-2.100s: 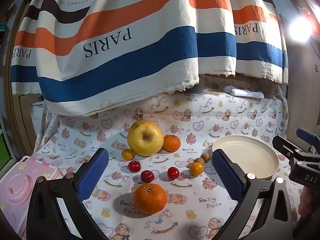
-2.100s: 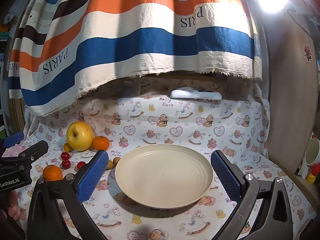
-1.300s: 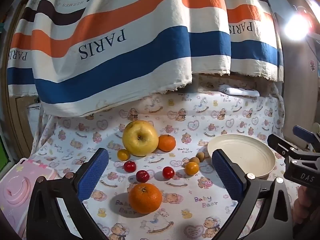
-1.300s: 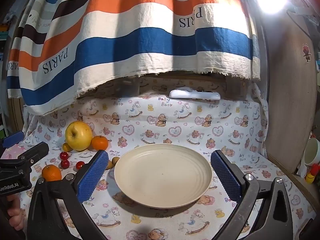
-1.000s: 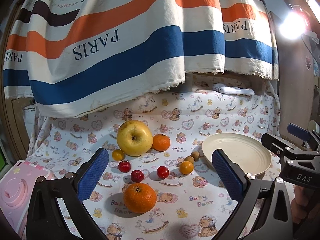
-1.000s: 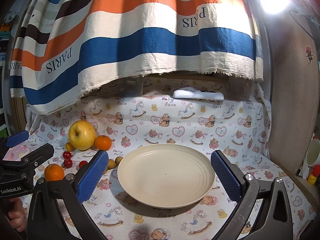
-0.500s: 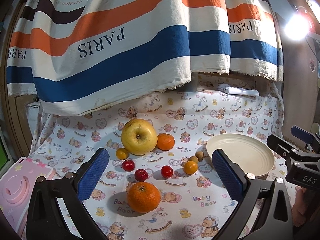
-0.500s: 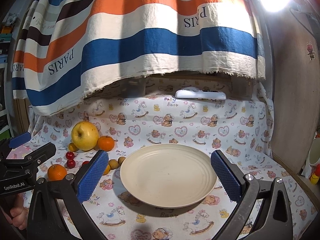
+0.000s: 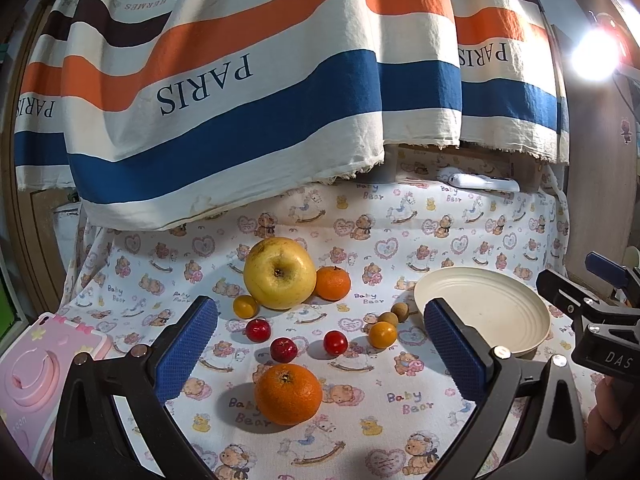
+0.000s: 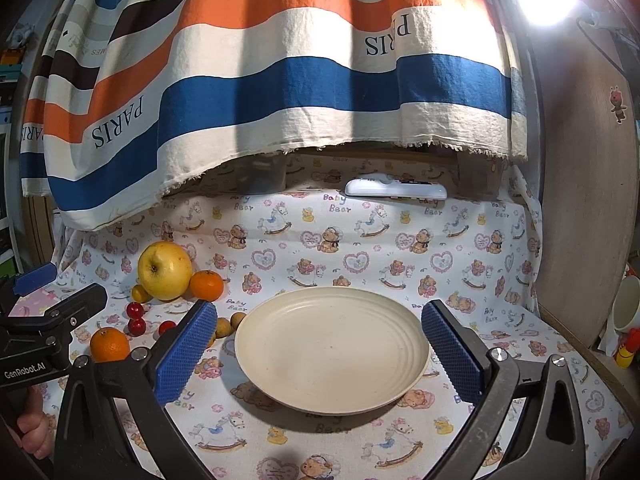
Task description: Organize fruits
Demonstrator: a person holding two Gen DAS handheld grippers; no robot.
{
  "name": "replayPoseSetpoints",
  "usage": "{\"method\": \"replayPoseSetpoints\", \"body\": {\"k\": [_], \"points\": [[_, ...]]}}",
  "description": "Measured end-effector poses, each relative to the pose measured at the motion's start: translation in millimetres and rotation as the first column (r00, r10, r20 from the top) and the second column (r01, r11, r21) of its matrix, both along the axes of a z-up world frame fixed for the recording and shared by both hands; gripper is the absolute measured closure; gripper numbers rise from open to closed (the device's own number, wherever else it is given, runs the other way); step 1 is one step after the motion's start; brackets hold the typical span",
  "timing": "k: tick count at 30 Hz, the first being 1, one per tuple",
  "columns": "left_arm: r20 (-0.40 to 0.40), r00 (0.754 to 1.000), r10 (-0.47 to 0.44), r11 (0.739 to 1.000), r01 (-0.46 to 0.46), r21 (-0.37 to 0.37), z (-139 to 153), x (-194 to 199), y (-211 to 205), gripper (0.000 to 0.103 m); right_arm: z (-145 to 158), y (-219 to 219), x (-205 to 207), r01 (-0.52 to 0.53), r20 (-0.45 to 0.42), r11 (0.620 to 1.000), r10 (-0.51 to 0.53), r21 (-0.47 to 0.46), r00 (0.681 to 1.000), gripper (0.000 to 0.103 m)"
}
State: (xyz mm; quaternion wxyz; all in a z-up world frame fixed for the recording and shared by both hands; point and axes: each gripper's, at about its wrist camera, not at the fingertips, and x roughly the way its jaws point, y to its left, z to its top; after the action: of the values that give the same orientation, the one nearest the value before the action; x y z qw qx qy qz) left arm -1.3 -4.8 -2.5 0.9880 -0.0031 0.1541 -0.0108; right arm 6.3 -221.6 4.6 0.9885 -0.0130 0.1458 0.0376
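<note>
Two tools hover over the cloth-covered table (image 9: 432, 240), both spread wide with nothing between their blue pads. In the left wrist view, the left tool (image 9: 320, 344) frames the fruit cluster: a large orange (image 9: 288, 399) sits at lower centre, just ahead of the gap between the fingers, with three small red fruits (image 9: 283, 349) in a loose row above it. Higher, at centre frame, a big yellow apple (image 9: 279, 273) touches a smaller orange (image 9: 333, 283) on its right and has a small yellow fruit (image 9: 245, 306) at its lower left. Right of centre, a yellow-orange fruit (image 9: 382, 334) and two brownish ones (image 9: 399, 311) lie just beside the cream plate (image 9: 480, 308). In the right wrist view, the right tool (image 10: 320, 344) brackets that plate, which fills the centre and holds no fruit.
</note>
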Motion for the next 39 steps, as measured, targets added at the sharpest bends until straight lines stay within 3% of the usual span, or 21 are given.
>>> {"method": "replayPoseSetpoints", "body": {"k": [12,39], "points": [[0.000,0.999,-0.037,0.999,0.037,-0.005,1.9,-3.3,-1.7,0.000,-0.2,2.5,0.4,-0.021,-0.009,1.000,0.021,-0.006,1.000,0.000],[0.012,1.000,-0.006,1.000,0.005,0.003,2.3,-7.5,0.2,0.000,-0.2,1.3,-0.7,-0.022,-0.007,1.000,0.022,-0.008,1.000,0.000]]}}
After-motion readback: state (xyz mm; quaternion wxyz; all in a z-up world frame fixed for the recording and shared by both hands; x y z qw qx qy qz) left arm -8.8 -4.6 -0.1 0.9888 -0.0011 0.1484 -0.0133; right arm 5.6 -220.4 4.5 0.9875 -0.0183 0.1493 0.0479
